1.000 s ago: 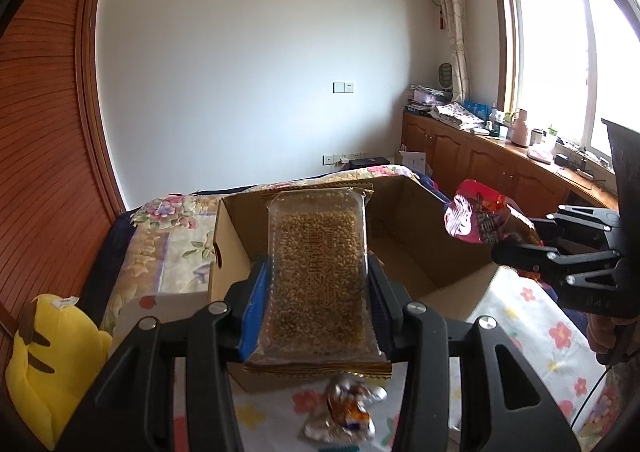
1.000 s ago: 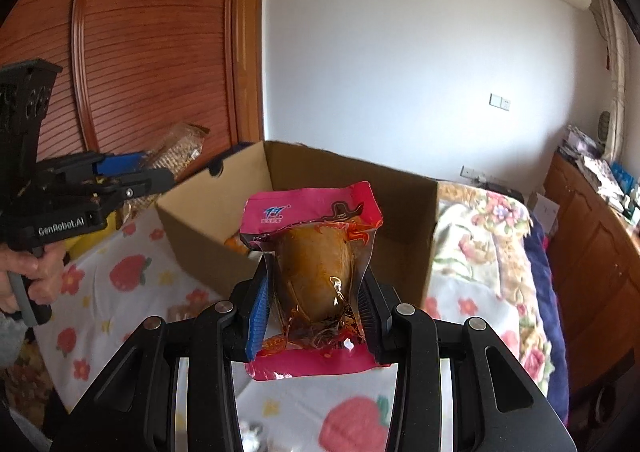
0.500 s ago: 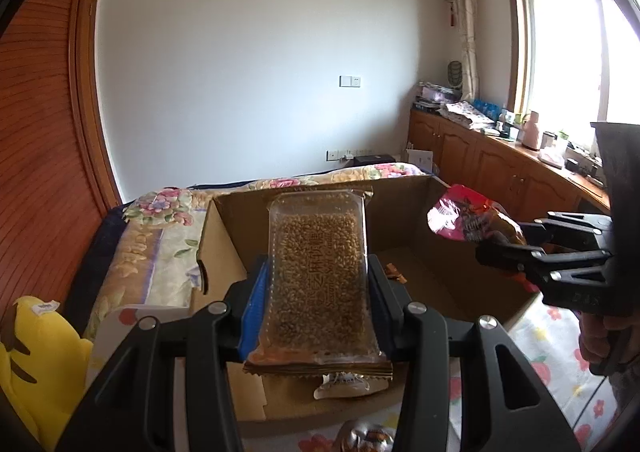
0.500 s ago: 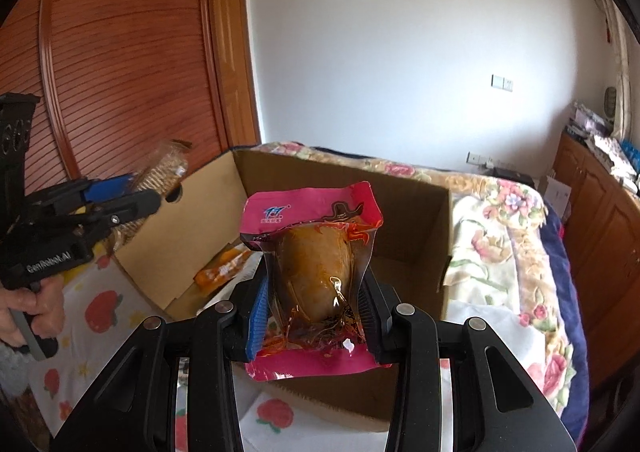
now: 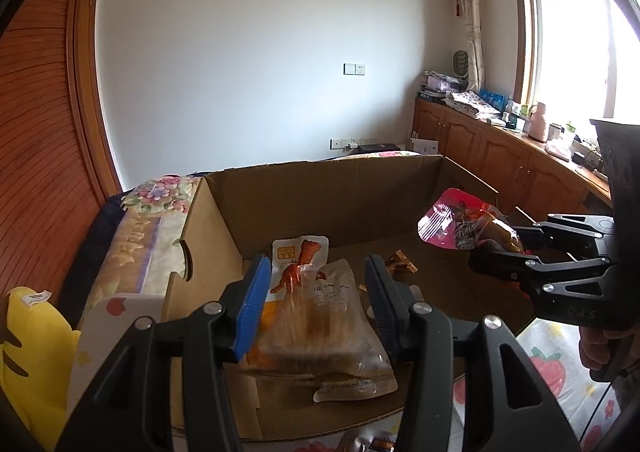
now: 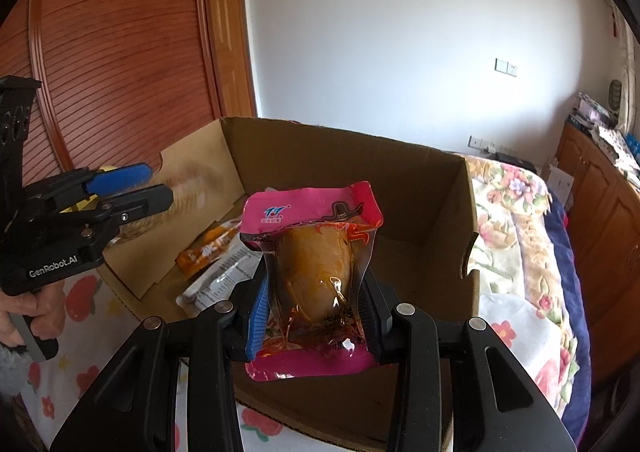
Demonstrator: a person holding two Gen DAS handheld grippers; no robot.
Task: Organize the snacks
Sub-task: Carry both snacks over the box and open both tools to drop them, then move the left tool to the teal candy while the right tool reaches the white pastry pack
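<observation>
An open cardboard box (image 5: 328, 187) (image 6: 344, 155) stands on the flowered table. My left gripper (image 5: 318, 304) is open over the box's near left part. The clear grain-bar packet (image 5: 316, 328) is a falling blur between and below its fingers. An orange-and-white packet (image 5: 298, 256) and a clear pouch (image 5: 352, 376) lie on the box floor. My right gripper (image 6: 314, 312) is shut on a pink pouch with a brown egg-shaped snack (image 6: 314, 256) and holds it over the box; it shows at the right of the left wrist view (image 5: 464, 226).
A bed with a flowered cover (image 5: 148, 219) (image 6: 516, 219) lies behind the box. A yellow plush toy (image 5: 32, 352) sits at the left. Wooden cabinets (image 5: 500, 155) run under the window. A wrapped snack (image 5: 380, 444) lies on the table before the box.
My left gripper moved forward over the box and opened, and the grain-bar packet dropped out of it. My right gripper moved over the box with the pink pouch.
</observation>
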